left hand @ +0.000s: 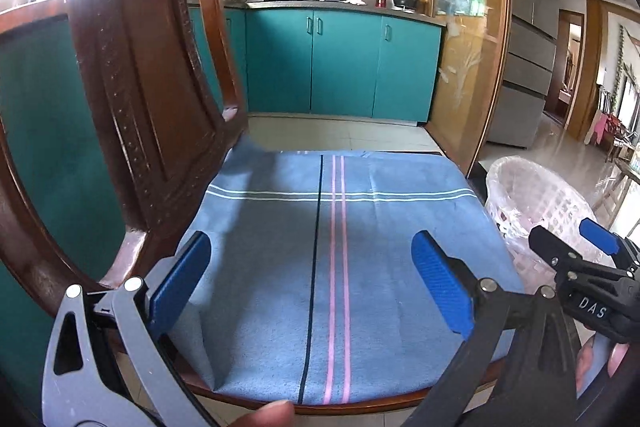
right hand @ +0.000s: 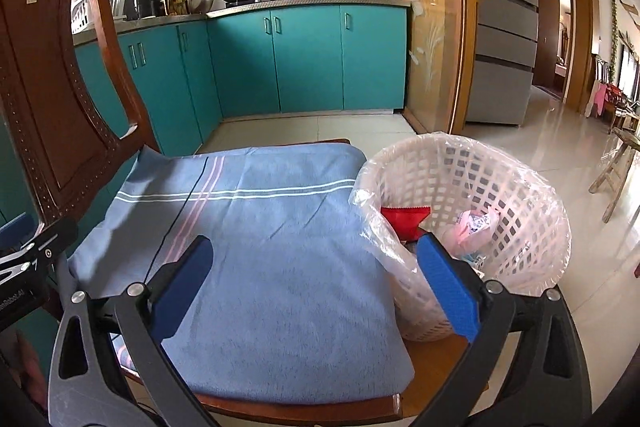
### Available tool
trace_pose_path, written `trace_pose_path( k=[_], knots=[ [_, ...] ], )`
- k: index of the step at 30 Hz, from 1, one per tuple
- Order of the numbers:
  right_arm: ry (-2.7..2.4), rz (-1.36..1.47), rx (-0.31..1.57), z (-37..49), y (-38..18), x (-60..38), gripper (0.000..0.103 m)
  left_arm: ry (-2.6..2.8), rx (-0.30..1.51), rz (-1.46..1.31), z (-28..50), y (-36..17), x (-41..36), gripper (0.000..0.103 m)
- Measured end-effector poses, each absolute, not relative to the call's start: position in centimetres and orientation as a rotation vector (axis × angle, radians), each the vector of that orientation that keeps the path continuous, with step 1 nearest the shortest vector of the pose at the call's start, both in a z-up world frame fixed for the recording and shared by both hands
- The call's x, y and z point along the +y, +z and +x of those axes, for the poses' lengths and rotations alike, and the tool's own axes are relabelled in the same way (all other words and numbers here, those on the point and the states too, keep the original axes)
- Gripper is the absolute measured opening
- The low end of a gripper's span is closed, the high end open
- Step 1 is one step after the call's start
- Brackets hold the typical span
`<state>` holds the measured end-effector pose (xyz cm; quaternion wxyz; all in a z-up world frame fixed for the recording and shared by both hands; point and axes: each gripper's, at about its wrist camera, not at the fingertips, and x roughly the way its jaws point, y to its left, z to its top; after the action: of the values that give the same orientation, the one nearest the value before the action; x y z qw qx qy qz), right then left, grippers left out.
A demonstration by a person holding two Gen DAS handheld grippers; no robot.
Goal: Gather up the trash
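A white lattice trash basket [right hand: 516,187] lined with a clear plastic bag stands on the floor right of the chair; it also shows in the left wrist view [left hand: 536,195]. Inside it lie a red wrapper [right hand: 404,221] and a pink and white wrapper [right hand: 476,227]. My left gripper [left hand: 316,281] is open and empty above the blue striped cloth [left hand: 328,267] on the chair seat. My right gripper [right hand: 316,287] is open and empty, over the cloth's [right hand: 260,247] right edge, its right finger [right hand: 448,287] in front of the basket. The right gripper also shows in the left wrist view [left hand: 572,239].
The wooden chair back [left hand: 136,67] rises at the left, also in the right wrist view [right hand: 48,75]. Teal kitchen cabinets [right hand: 304,59] with pots on the counter stand behind. A glass door frame [right hand: 432,27] and fridge [right hand: 504,27] are at the right. A wooden stool [right hand: 616,175] stands far right.
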<state>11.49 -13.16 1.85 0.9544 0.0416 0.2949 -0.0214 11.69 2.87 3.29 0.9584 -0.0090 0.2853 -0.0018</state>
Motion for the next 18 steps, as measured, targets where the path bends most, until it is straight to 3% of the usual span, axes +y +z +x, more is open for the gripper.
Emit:
trace_pose_path(
  k=[18],
  knots=[
    [-0.031, 0.071, 0.603, 11.5, 1.7, -13.1, 0.099, -0.040, 0.606, 0.003, 11.8, 3.1, 1.8, 0.100]
  ],
)
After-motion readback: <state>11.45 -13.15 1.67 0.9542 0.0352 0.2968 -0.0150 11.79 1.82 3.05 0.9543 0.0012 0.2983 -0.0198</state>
